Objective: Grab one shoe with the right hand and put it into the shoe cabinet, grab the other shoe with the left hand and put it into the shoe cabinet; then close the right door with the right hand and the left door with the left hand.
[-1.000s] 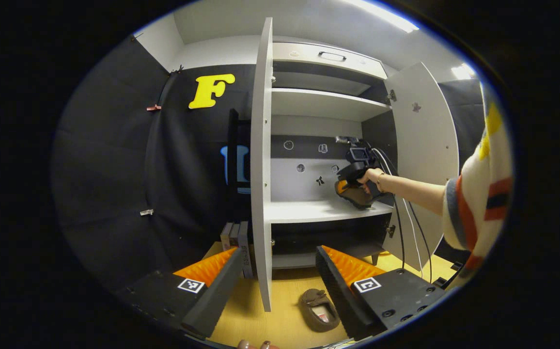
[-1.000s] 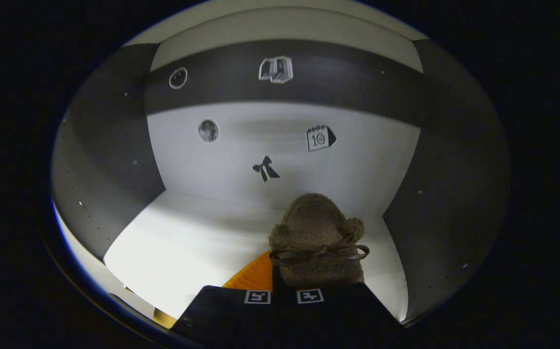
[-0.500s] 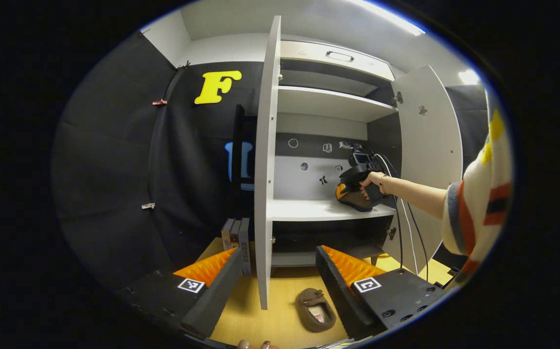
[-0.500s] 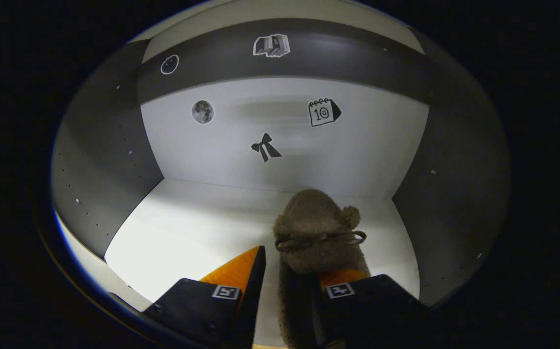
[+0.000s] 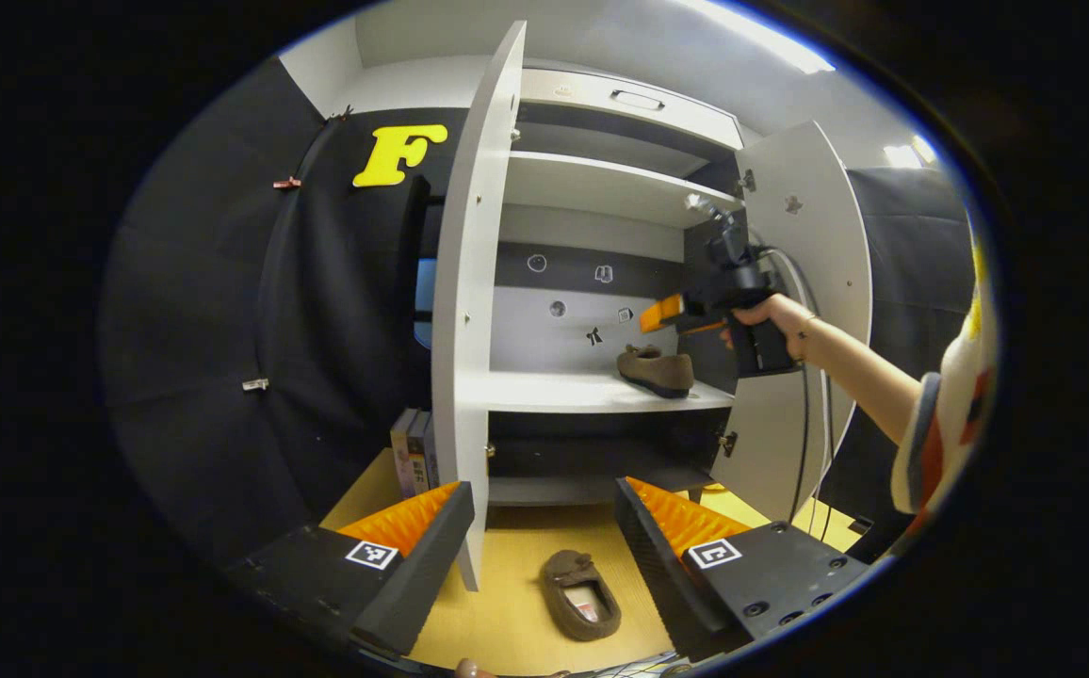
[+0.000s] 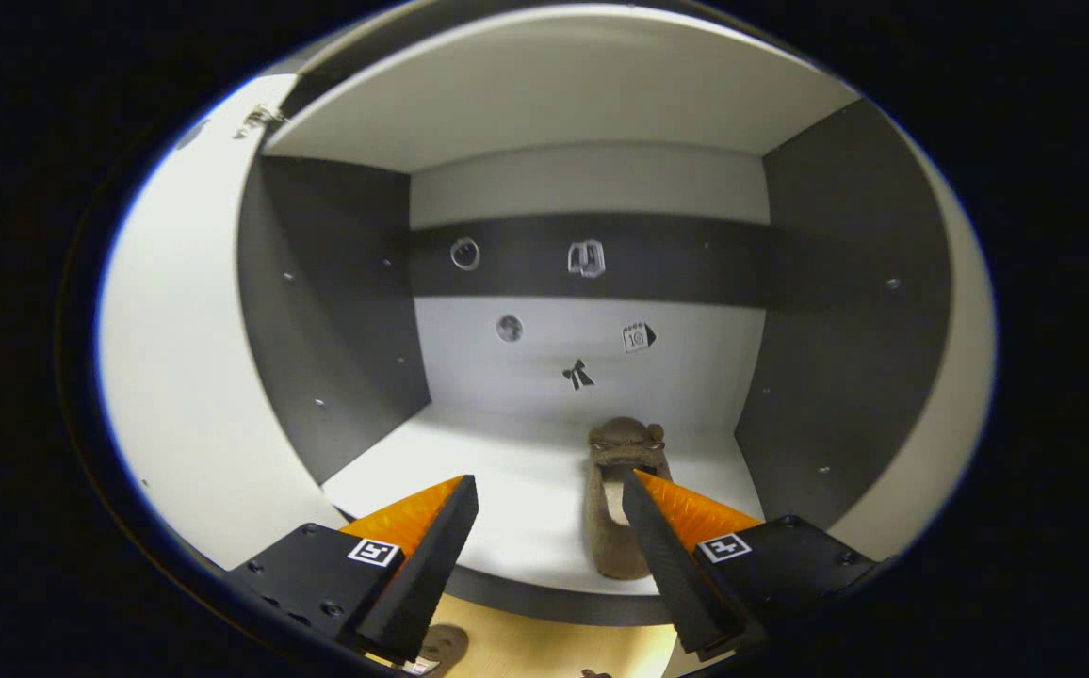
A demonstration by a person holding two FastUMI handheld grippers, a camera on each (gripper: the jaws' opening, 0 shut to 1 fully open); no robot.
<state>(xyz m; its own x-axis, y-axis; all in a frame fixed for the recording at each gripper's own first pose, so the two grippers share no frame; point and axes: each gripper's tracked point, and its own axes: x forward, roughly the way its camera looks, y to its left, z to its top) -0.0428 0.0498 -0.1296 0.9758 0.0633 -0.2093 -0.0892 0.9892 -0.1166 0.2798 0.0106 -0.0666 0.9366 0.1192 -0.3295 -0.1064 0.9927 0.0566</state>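
Left gripper view is dominated by the shoe cabinet [image 5: 592, 395], both doors swung wide. One brown shoe [image 5: 655, 369] is seen resting on the middle shelf, toward the 3 o'clock end, and the right gripper [image 5: 659, 314] is held above it at about 12 o'clock from the shoe, apart from it, its jaws spread and nothing between them. In the right gripper view the same shoe [image 6: 615, 499] lies flat on the shelf, toe toward the back wall, just beyond the parted fingers.

The second shoe [image 5: 582, 593] is found on the yellow floor [image 5: 507, 612], at 6 o'clock of the cabinet, between the fingers of the left gripper [image 5: 544, 537] in the picture but clearly farther off; that gripper is wide open and empty.

A soft, light, fuzzy slipper is judged here: it should yield under pressure and is unlikely to slip or be damaged. A hold across the heel collar or one side wall, one finger inside the opening and one outside, is judged best; a pinch on the plush toe would likely be squashy and less secure.
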